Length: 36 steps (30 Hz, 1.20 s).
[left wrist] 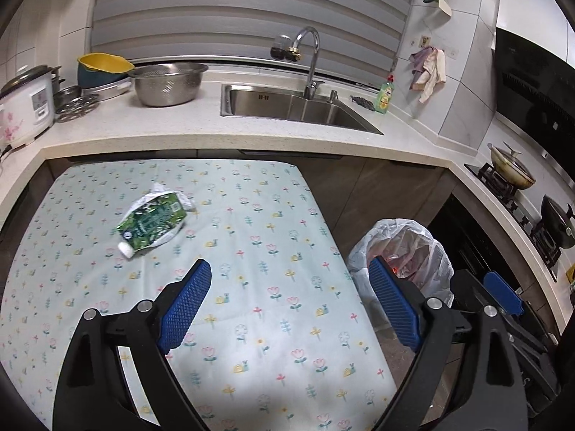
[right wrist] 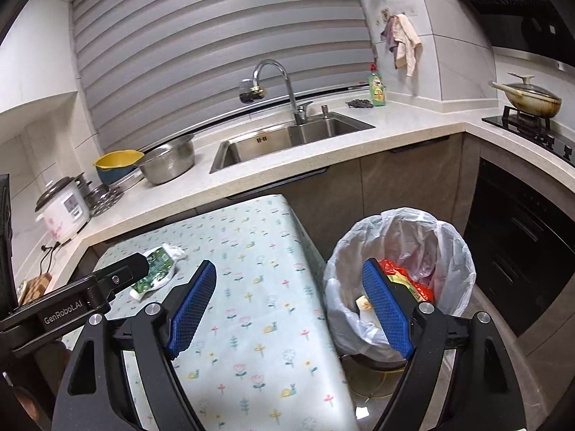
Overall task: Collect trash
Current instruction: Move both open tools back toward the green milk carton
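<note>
Trash left: one crumpled green pouch point(left wrist: 152, 223) on the tabletop point(left wrist: 251, 287). Both grippers' fingers point(left wrist: 187, 301) gape empty; the left gripper point(left wrist: 289, 301) should straddle its middle, then carry it to the bin point(right wrist: 399, 280).

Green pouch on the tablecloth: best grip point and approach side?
Grip the green pouch across its flat middle, probably from above with the left gripper, which is open and empty. It lies flat on the tablecloth, white cap toward the camera, crumpled end away. The cap is small and round, so likely to slip; the body's long edges give the pads parallel faces.
</note>
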Available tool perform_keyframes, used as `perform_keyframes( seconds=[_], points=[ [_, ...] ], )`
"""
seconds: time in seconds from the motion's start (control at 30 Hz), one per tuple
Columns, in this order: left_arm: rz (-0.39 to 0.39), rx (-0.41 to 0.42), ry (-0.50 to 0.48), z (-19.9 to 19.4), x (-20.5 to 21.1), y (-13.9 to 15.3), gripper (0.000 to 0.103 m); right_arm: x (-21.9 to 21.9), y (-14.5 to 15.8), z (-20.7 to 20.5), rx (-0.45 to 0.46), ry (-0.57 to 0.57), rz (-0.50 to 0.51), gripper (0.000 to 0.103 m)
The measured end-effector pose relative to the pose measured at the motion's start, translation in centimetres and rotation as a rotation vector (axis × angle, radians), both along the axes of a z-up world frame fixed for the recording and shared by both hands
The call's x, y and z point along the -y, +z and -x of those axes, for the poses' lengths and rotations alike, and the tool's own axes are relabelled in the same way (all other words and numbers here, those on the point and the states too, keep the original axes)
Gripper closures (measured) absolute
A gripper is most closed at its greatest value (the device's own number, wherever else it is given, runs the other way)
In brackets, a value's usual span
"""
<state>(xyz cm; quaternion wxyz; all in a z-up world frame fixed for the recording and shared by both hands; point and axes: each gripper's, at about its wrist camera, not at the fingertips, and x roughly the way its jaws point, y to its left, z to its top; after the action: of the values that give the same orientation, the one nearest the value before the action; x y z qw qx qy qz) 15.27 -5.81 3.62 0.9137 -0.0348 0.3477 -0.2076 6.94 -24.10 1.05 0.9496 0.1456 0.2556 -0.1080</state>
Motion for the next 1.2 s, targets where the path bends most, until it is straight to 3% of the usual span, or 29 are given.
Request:
perform_keyframes(
  seconds=[0.63, 1.2],
  points=[
    [0.013, 0.031, 0.103, 1.9, -8.9, 1.0, 0.016, -8.1, 1.4, 0.5, 0.003, 0.097, 0.04, 0.023],
    [0.01, 0.03, 0.154, 2.4, -14.0, 0.3, 0.016, -13.2, 1.2, 0.2, -0.017, 0.146, 0.075, 0.023]
  ],
)
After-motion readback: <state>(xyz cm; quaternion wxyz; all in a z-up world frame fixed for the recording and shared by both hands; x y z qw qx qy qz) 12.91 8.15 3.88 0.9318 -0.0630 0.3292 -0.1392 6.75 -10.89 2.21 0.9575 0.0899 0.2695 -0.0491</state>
